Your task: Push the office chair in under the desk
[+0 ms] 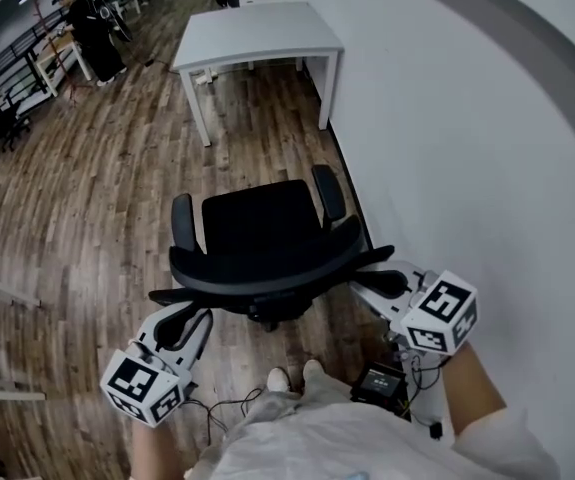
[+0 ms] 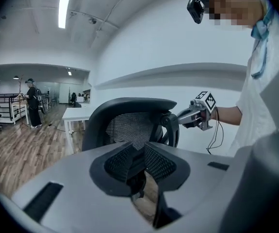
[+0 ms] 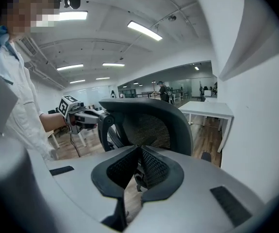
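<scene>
Wood-plank floor point(image 1: 87, 188) runs beside a white wall point(image 1: 467, 118) in a long open room. Entries follow.

1. Office chair point(image 1: 262, 228): black, with a mesh back and two armrests. It stands just ahead of both grippers with its back toward them. From the head view its base and wheels are hidden under the seat and backrest.
2. Desk point(image 1: 257, 33): white and bare-topped, well beyond the chair, farther ahead of the grippers and against the wall. The chair stands clear of it, with open floor between. We cannot make out the desk's far legs.
3. Left gripper point(image 2: 139, 152): at the left end of the backrest. Its pads stand barely parted, a narrow slit with nothing in it. We cannot tell whether its tip touches the back frame or stops just short.
4. Right gripper point(image 3: 139, 152): at the right end of the backrest. Its pads are closed together and hold nothing. Contact with the frame is equally unclear.
5. Shoes point(image 1: 292, 378): two pale toes behind the chair, between the grippers. The rest of the legs are covered by clothing.
6. Black box point(image 1: 379, 383): on the floor below the right gripper, with cables trailing. We cannot tell what it is.
7. Distant person point(image 1: 92, 33): in dark clothes, far ahead and to the left of the left gripper. The figure is too small to make out in detail.
</scene>
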The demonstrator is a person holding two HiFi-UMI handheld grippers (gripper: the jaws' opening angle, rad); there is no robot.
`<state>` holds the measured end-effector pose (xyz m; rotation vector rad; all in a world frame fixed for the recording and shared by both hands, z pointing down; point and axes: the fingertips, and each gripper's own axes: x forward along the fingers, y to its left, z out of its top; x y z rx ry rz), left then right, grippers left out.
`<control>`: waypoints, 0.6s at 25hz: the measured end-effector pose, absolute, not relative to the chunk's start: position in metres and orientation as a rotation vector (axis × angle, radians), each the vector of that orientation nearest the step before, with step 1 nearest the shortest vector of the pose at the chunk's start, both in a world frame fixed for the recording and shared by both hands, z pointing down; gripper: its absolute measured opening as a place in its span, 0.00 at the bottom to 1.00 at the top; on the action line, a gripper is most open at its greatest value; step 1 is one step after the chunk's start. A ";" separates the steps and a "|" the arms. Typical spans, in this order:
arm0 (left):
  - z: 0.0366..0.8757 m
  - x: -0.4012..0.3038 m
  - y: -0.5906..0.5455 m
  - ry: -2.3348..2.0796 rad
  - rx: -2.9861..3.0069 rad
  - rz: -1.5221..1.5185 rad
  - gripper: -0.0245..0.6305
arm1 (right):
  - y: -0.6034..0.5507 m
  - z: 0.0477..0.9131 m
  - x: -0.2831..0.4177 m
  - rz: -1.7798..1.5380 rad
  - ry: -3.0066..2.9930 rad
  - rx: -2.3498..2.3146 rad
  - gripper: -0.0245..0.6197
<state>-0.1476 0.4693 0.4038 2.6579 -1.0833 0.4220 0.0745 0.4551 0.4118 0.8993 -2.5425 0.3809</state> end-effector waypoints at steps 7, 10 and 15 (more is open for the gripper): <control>0.412 -0.156 0.462 -1.059 2.717 0.594 0.21 | 0.443 0.415 0.075 0.283 -2.477 0.868 0.10; 0.418 -0.164 0.454 -1.080 2.730 0.711 0.22 | 0.439 0.422 0.077 0.173 -2.402 0.837 0.09; 0.431 -0.170 0.447 -1.071 2.753 0.903 0.24 | 0.439 0.434 0.081 0.116 -2.313 0.758 0.09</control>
